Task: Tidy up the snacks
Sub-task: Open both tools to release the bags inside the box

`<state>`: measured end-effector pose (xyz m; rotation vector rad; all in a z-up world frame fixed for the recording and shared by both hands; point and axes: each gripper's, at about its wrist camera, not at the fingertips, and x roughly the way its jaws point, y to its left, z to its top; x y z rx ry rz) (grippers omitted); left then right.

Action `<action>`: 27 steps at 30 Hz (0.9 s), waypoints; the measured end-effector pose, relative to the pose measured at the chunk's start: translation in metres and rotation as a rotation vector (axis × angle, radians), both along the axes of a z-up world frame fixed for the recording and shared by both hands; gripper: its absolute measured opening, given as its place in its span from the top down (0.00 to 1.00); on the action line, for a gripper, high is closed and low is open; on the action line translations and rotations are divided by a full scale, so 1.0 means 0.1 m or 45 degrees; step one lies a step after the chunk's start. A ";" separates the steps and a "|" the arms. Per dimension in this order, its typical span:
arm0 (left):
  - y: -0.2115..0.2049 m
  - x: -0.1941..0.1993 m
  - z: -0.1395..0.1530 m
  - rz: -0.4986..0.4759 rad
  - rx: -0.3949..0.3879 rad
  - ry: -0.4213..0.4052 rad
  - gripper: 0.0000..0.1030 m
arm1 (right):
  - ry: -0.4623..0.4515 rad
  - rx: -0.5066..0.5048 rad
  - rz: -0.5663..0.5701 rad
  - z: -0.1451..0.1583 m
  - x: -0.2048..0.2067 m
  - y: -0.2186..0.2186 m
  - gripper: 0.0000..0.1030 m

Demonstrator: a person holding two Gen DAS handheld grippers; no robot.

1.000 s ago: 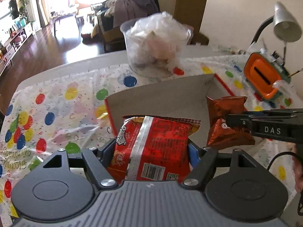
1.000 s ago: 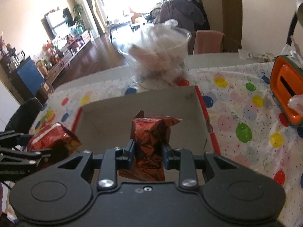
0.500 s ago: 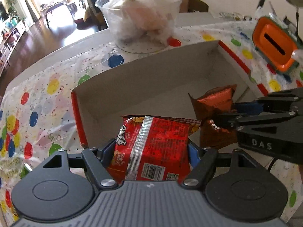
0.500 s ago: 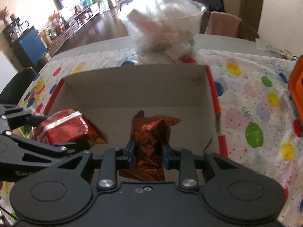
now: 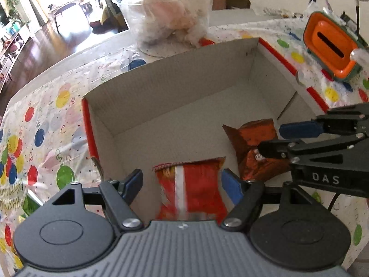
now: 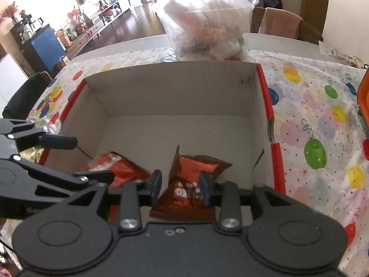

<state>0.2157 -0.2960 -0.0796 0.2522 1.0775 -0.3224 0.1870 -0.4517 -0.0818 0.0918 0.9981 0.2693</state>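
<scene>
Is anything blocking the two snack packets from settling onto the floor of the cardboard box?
Nothing visible. The red packet and the dark orange packet are already inside the box, side by side near its front; the floor beyond them is bare. The right claw is opening around its packet.

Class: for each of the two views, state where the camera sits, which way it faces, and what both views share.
Left wrist: sits on the left gripper, facing down into the cardboard box; right gripper enters from the right.
Right wrist: sits on the right gripper, facing down into the box; left gripper enters from the left.
Shared: box, red snack bag, dark orange snack bag, plastic tub.
</scene>
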 end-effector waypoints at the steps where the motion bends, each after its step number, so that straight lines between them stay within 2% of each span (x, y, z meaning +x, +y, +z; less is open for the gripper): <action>1: 0.02 -0.02 0.02 0.009 -0.015 -0.007 0.27 | -0.007 0.005 0.000 0.02 -0.02 -0.01 0.60; 7: 0.14 -0.16 0.23 0.064 -0.094 -0.076 0.26 | -0.074 0.029 0.006 0.21 -0.14 -0.02 0.43; 9: 0.21 -0.20 0.30 0.089 -0.123 -0.100 0.25 | -0.101 0.043 0.005 0.27 -0.19 -0.02 0.33; 12: 0.34 -0.28 0.42 0.137 -0.180 -0.143 0.20 | -0.146 0.043 0.010 0.37 -0.24 -0.01 0.29; 15: 0.44 -0.37 0.54 0.179 -0.214 -0.195 0.20 | -0.188 0.054 0.008 0.47 -0.30 0.00 0.21; 18: 0.54 -0.45 0.66 0.218 -0.237 -0.244 0.19 | -0.219 0.077 0.024 0.55 -0.35 0.03 0.18; 21: 0.65 -0.56 0.74 0.263 -0.248 -0.297 0.18 | -0.258 0.093 0.046 0.63 -0.42 0.08 0.10; 27: 0.93 -0.77 0.84 0.352 -0.245 -0.371 0.15 | -0.323 0.118 0.087 0.75 -0.56 0.27 0.03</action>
